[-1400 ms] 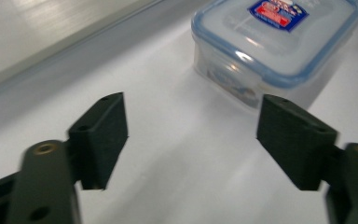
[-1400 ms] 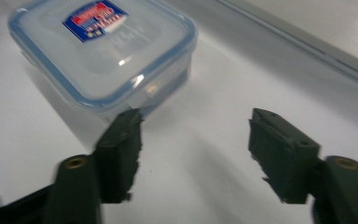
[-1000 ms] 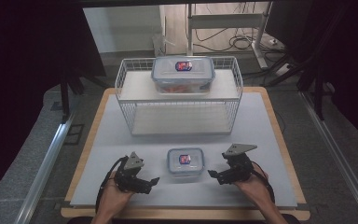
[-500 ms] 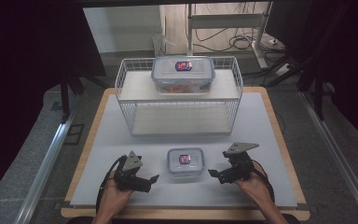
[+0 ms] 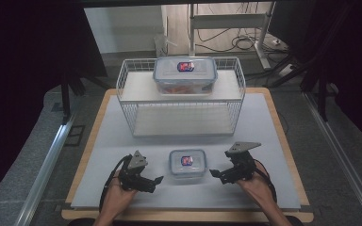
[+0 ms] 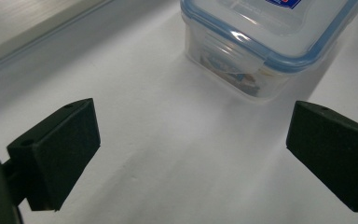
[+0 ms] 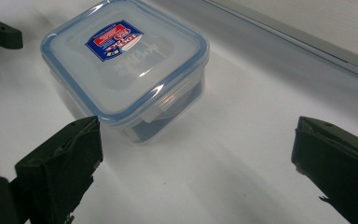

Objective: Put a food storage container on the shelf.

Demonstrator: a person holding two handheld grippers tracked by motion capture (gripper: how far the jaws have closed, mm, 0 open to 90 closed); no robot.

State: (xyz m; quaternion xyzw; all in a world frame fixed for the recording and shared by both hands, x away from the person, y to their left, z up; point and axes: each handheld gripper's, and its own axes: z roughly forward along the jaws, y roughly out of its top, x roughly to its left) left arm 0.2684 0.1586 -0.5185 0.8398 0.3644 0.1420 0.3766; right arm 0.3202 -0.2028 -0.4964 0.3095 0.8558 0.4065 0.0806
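Observation:
A small clear food container (image 5: 187, 162) with a blue-rimmed lid and a red and blue label rests on the white mat near the front, between the two grippers. My left gripper (image 5: 156, 181) sits just left of it, open, jaws spread wide and empty; the container (image 6: 265, 42) lies ahead of them to the right. My right gripper (image 5: 215, 173) is just right of it, open and empty, with the container (image 7: 126, 65) ahead to the left. A larger container (image 5: 185, 74) of the same kind stands on the upper shelf of a white wire rack (image 5: 136, 94) at the back.
The white mat lies on a wooden table (image 5: 283, 122) whose edge shows all round. The rack's lower shelf (image 5: 181, 120) is bare. Dark curtains, metal rails and cables on the floor surround the table.
Both grippers have barely moved; the left one has crept slightly toward the small container. The containers have not moved.

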